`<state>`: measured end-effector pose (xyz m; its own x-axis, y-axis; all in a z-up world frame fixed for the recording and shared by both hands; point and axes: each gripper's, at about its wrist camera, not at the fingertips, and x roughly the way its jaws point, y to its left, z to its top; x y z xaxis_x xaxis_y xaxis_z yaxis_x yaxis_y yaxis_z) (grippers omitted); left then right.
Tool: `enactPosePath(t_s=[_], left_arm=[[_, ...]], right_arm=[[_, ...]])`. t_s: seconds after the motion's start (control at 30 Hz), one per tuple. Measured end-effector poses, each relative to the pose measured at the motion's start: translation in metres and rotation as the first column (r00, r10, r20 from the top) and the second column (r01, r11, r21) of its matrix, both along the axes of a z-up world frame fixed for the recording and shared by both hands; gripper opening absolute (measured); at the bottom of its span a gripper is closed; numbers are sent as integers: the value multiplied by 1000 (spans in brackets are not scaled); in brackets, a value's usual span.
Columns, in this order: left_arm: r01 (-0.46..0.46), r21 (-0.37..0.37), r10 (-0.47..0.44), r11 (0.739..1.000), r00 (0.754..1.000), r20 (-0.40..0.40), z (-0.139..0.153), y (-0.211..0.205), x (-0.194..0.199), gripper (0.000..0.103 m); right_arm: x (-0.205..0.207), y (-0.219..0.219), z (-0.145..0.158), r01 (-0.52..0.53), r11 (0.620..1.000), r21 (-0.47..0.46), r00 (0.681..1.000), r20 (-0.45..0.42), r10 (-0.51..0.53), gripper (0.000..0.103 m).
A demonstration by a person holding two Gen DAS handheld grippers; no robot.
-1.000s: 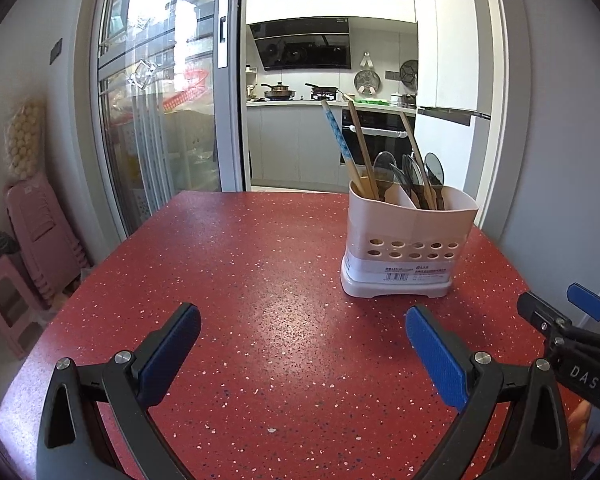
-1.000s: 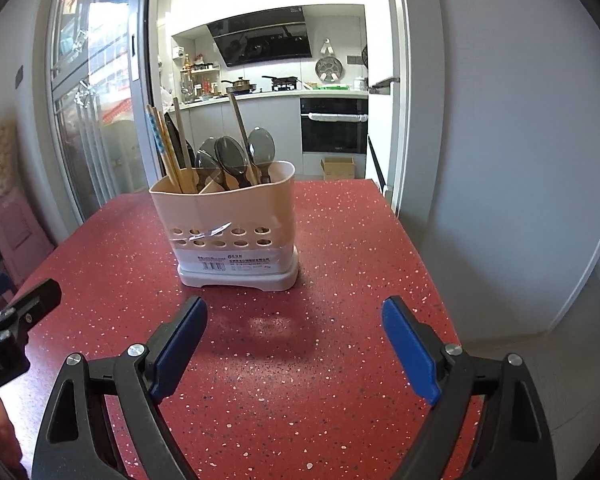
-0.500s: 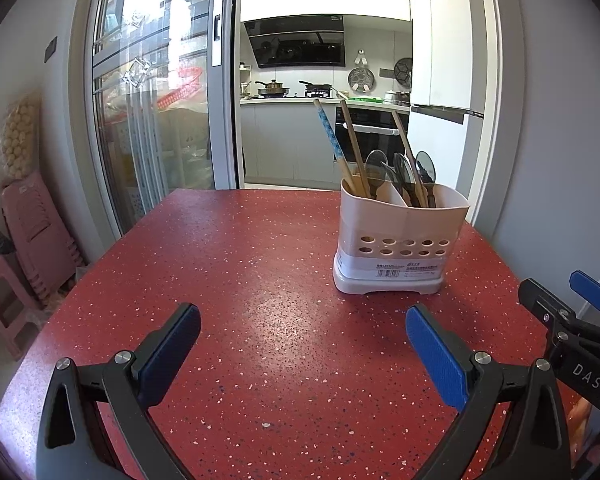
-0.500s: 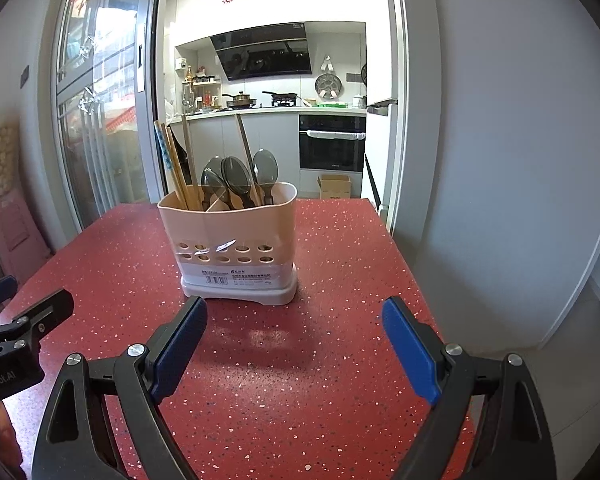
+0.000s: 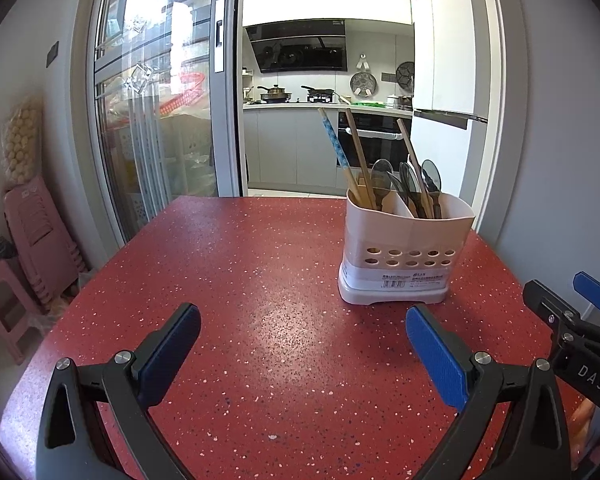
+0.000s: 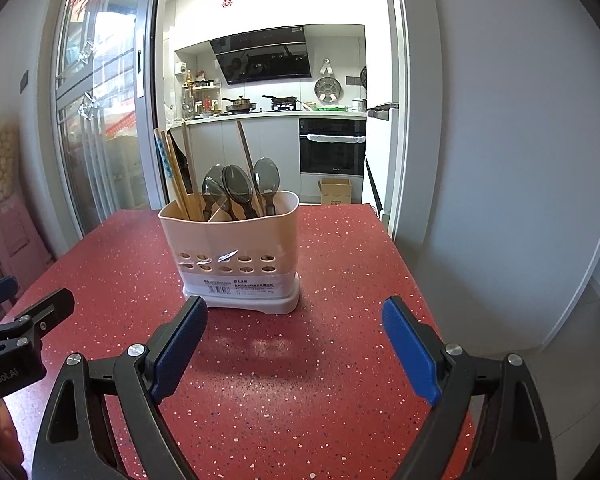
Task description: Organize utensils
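Observation:
A pale pink utensil holder with two compartments stands upright on the red speckled table; it also shows in the right wrist view. Chopsticks lean in its left compartment, with one more stick among the spoons in the right one. The chopsticks and spoons also show in the right wrist view. My left gripper is open and empty, above the table short of the holder. My right gripper is open and empty, just in front of the holder.
The table's right edge drops off close to a grey wall. Pink stools stand stacked left of the table. A sliding glass door and a kitchen doorway lie behind the table's far edge.
Both grippers have drawn back and risen a little from the holder, staying open and empty. The holder and utensils have not moved.

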<state>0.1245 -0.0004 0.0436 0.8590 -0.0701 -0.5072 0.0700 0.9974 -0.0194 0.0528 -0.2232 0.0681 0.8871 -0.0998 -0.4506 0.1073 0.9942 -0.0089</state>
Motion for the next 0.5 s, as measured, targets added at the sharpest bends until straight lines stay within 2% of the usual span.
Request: enactPosePath(t_s=[0.5], left_arm=[[-13,-10,13,1000,1000,-14,-4,3,5,103]], right_arm=[[1,-1,-1,6,1000,9,1000,-1,-6,91]])
